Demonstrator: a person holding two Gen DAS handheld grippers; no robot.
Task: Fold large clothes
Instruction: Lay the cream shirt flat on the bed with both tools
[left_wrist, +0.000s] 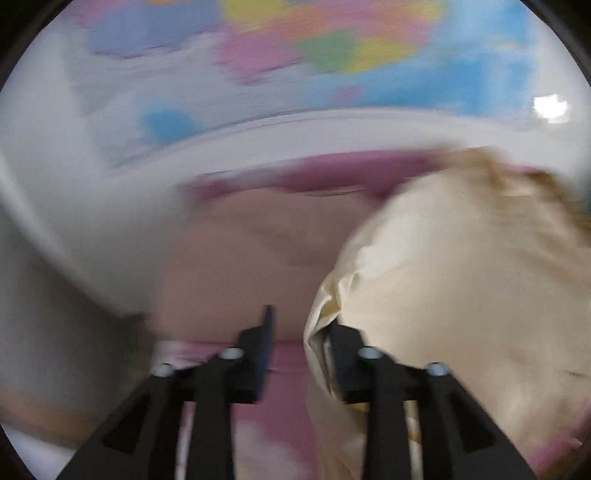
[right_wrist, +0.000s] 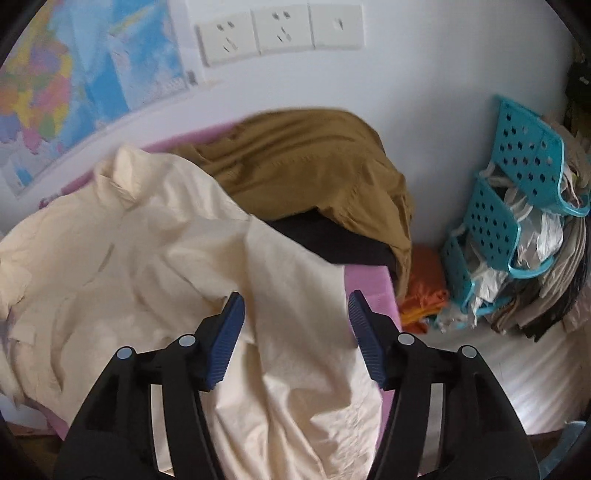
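A large cream garment (right_wrist: 155, 266) lies crumpled on a pink surface (right_wrist: 367, 282). My right gripper (right_wrist: 295, 310) is open just above it, a fold of cream cloth between its blue pads (right_wrist: 229, 332), which do not touch it. In the blurred left wrist view the cream garment (left_wrist: 461, 266) fills the right side. My left gripper (left_wrist: 301, 332) is open; cream cloth drapes over its right finger (left_wrist: 345, 354). The left finger (left_wrist: 258, 347) is bare.
A brown garment (right_wrist: 314, 166) lies on a black one (right_wrist: 332, 240) at the back by the wall. A map (right_wrist: 55, 85) and wall sockets (right_wrist: 280, 31) hang behind. A teal basket rack (right_wrist: 506, 206) with bags stands right; orange cloth (right_wrist: 424, 288) lies beside it.
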